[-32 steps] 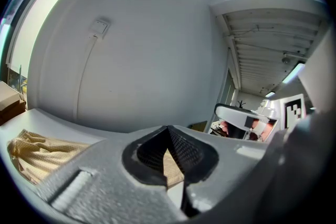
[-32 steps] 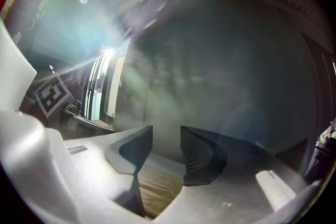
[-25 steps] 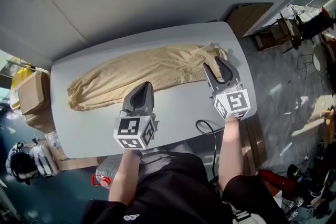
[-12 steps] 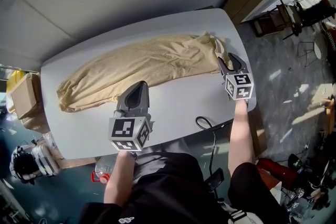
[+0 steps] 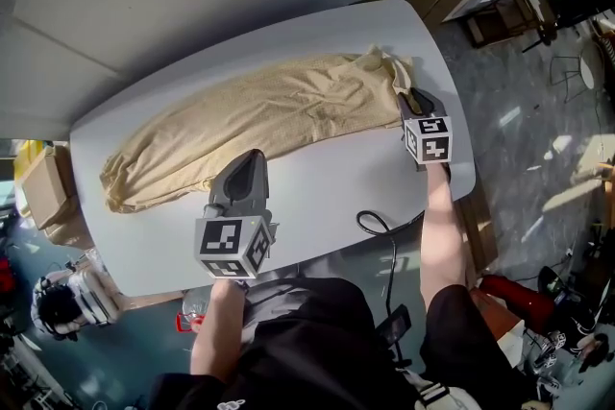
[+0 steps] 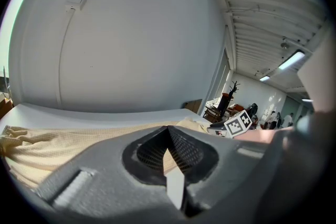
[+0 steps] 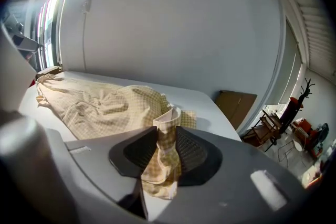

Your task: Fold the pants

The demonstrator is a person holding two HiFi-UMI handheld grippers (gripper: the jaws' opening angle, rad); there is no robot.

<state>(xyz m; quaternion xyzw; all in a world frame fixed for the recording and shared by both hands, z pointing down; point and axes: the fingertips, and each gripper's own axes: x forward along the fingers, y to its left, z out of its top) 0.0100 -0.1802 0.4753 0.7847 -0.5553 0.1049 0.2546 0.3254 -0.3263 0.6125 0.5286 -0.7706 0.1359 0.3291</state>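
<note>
Right gripper (image 7: 167,150), whose jaws have just been closing, pinches the waistband (image 7: 166,118) of the beige checked cloth pants (image 5: 259,115), which lie across the rounded white table (image 5: 327,192) from upper right to left. Left gripper (image 5: 250,158) hangs closed and empty at mid-frame. This looks like the grasping step; next, probably, carry the waistband leftward. The table's right edge is close, with bare tabletop below.
</note>
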